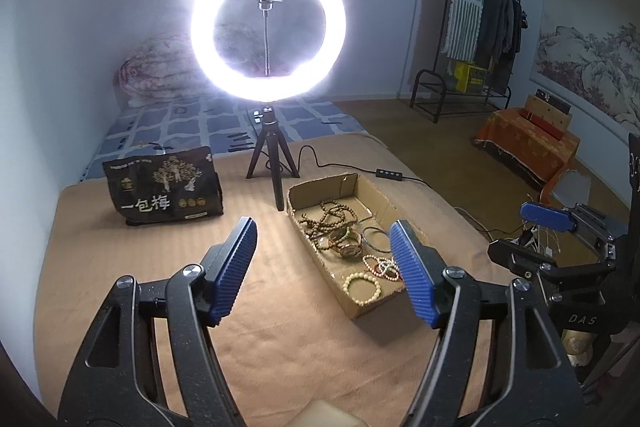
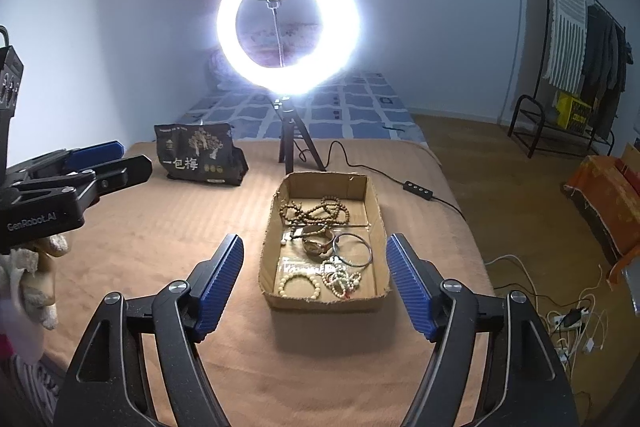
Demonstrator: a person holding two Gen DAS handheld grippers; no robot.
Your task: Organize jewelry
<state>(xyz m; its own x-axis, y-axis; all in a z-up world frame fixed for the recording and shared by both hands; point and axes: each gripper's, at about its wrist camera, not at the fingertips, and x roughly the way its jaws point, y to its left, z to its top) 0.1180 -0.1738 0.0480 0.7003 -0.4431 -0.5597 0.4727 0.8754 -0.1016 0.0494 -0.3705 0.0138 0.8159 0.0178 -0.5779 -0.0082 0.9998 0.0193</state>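
One dark snack bag (image 2: 200, 155) with white characters stood at the left on the tan blanket (image 2: 160, 227), well apart from the box. One ring light (image 2: 288, 27), lit, on one small black tripod (image 2: 294, 143), stood behind, between bag and box; its cable (image 2: 372, 169) with one inline switch (image 2: 418, 190) ran off right across the blanket.

One shallow open cardboard box (image 2: 372, 205), uncovered, lay right of centre on the blanket. Contents, back to front:
- one long string of brown wooden beads (image 2: 316, 211), heaped at the far end
- one wristwatch (image 2: 318, 245) with metal band, mid-box, touching the beads
- thin metal bangles (image 2: 354, 249), at least two overlapping, just right of the watch
- one cream bead bracelet (image 2: 300, 285) at the near left corner
- a tangle of small pale and coloured bead bracelets (image 2: 342, 279) just beside it; exact count could not be told

All jewelry lay inside the box; none was outside it or in either gripper.

Left gripper (image 1: 324, 267): one, blue-padded fingers spread wide, grasping nothing, held above the blanket left of the box; its right finger (image 1: 412, 275) overlapped the box's near right side in the left wrist view.

Right gripper (image 2: 314, 283): one, fingers likewise spread and released, holding nothing, the box seen between them beyond the tips.

Far right, off the bed: one clothes rack (image 2: 580, 39) with hung garments, one orange-covered piece (image 2: 604, 203), and loose white cables with one power strip (image 2: 568, 319) on the floor
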